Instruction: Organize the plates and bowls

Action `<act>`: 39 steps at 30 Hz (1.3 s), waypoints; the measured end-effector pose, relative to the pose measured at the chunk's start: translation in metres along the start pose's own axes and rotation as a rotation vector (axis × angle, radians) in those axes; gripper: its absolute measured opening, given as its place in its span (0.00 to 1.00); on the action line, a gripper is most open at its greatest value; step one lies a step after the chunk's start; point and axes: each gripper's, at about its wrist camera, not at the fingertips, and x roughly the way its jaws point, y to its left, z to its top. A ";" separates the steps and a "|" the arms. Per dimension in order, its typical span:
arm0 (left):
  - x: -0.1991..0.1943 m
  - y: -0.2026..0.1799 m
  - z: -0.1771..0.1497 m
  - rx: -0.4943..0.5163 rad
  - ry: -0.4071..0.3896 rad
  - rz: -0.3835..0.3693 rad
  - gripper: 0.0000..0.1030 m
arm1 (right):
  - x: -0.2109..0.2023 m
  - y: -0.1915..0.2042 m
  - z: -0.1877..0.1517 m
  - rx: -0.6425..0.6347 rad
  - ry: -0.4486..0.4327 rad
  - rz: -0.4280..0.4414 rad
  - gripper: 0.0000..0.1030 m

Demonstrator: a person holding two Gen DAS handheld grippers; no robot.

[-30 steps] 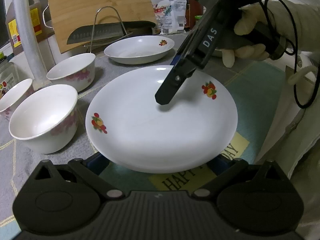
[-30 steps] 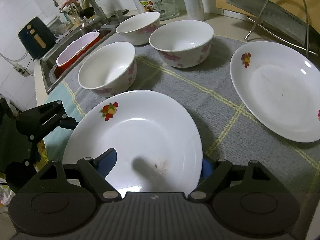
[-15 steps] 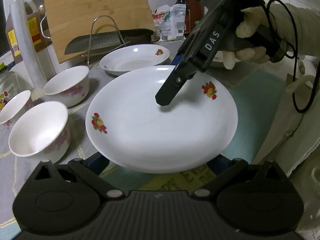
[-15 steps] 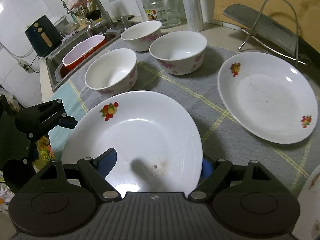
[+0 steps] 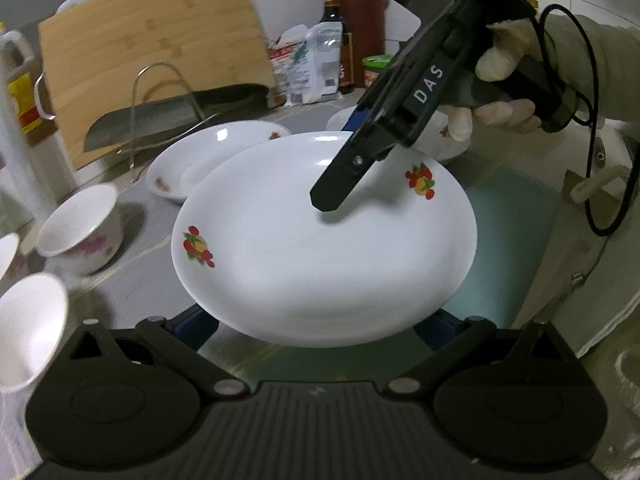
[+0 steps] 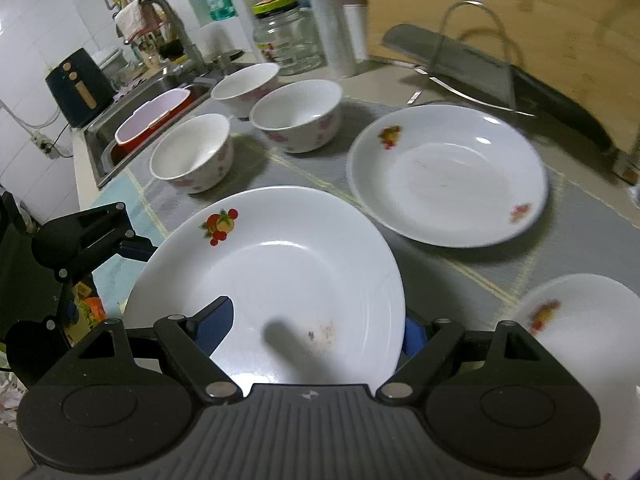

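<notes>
A white plate with fruit decals (image 5: pixel 320 248) is held in the air above the mat; it also shows in the right wrist view (image 6: pixel 272 276). My right gripper (image 6: pixel 308 324) is shut on its rim, one finger (image 5: pixel 340 184) lying over the plate's inside. My left gripper (image 5: pixel 316 328) sits under the plate's near edge with its jaws spread wide, and whether it touches the plate is hidden. A second plate (image 6: pixel 448 176) lies on the mat ahead, and a third (image 6: pixel 580 344) at the right. Three white bowls (image 6: pixel 296 116) (image 6: pixel 192 152) (image 6: pixel 244 86) stand beyond.
A wire rack with a cleaver (image 6: pixel 468 60) and a bamboo cutting board (image 5: pixel 152 76) stand at the back. A sink with a red tub (image 6: pixel 152 120), a glass jar (image 6: pixel 288 36) and bottles line the counter's far edge. A grey checked mat (image 6: pixel 520 264) covers the counter.
The held plate has risen and moved to the right, toward the other plates. The bowls have slid left in the left wrist view, and a third plate has come into view at the right.
</notes>
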 end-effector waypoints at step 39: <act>0.112 -0.055 0.100 0.119 0.004 -0.157 0.99 | -0.082 -0.136 -0.065 0.173 -0.102 -0.145 0.86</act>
